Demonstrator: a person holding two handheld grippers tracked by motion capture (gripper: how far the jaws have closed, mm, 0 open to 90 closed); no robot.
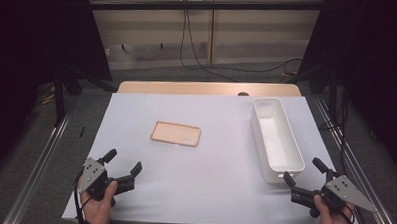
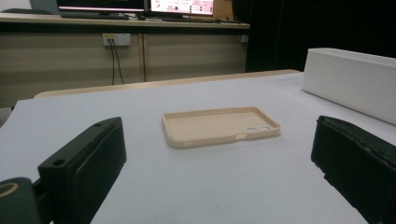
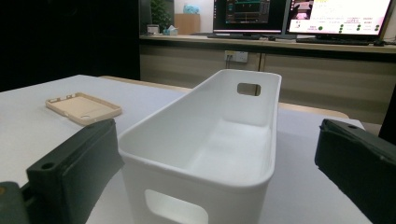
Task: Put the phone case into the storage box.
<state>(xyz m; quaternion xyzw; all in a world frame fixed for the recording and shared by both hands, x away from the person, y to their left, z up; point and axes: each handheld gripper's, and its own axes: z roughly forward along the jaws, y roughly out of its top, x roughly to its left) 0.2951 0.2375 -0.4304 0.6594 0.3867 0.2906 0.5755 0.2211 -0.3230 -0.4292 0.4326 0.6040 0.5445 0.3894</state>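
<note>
A beige phone case (image 1: 176, 133) lies flat, hollow side up, near the middle of the white table top (image 1: 209, 162). It also appears ahead of the left jaws in the left gripper view (image 2: 220, 125) and at the far left in the right gripper view (image 3: 83, 108). A long white bin (image 1: 277, 139) stands empty along the right side, its near end just in front of the right jaws (image 3: 205, 140). My left gripper (image 1: 123, 163) rests open at the near left corner, well short of the case. My right gripper (image 1: 304, 172) is open at the near right, right behind the bin's end.
The white sheet covers a wooden table whose far edge (image 1: 207, 88) shows. Metal rails (image 1: 39, 161) run along both sides. Cables (image 1: 198, 62) lie on the floor beyond. Desks with monitors (image 3: 299, 18) stand against the far wall.
</note>
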